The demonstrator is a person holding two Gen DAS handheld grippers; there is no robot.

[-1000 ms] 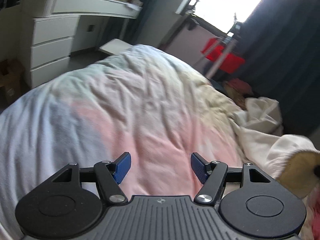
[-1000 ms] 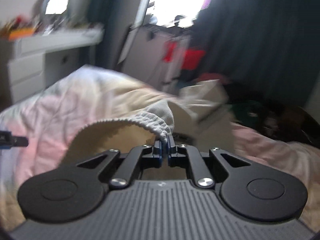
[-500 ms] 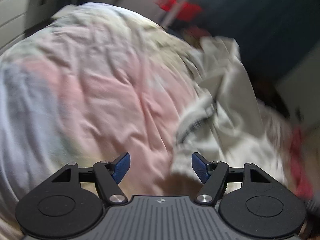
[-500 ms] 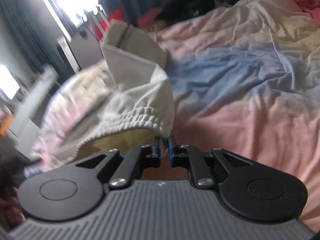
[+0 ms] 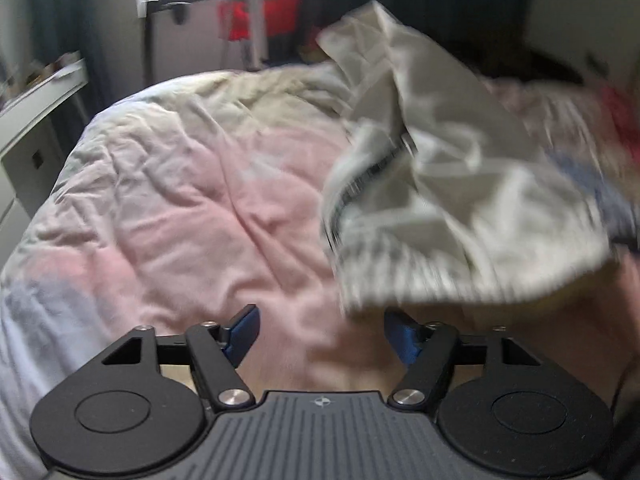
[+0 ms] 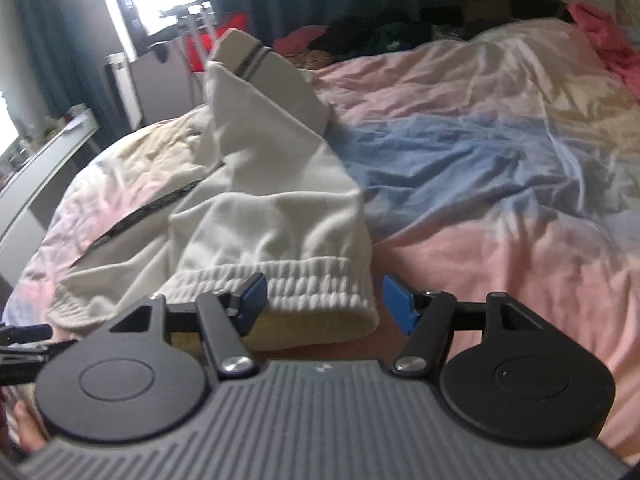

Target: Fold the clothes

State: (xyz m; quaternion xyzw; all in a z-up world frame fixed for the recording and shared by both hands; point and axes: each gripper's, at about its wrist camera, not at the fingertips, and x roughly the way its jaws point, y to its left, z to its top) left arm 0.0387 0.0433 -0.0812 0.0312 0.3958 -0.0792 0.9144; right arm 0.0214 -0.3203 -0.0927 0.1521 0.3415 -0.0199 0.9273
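A white fleece garment [image 6: 272, 200] with a ribbed elastic waistband [image 6: 320, 284] and a dark stripe lies crumpled on the bed. My right gripper [image 6: 322, 300] is open, and the waistband lies between its blue fingertips without being pinched. In the left wrist view the same garment [image 5: 440, 184] shows blurred at the right, just ahead of the right fingertip. My left gripper [image 5: 322, 332] is open over the pink duvet and holds nothing. Part of the left gripper [image 6: 24, 336] shows at the left edge of the right wrist view.
The bed carries a rumpled pink, blue and cream duvet [image 6: 500, 184]. A white desk [image 5: 24, 120] stands to the left. Red items [image 5: 276, 16] hang by the window. Dark clothes [image 6: 372, 36] and a pink garment [image 6: 604, 40] lie at the far side.
My right gripper was shut on the waistband and is now open; the garment has come down onto the bed. The left gripper's view has swung toward the garment while staying open.
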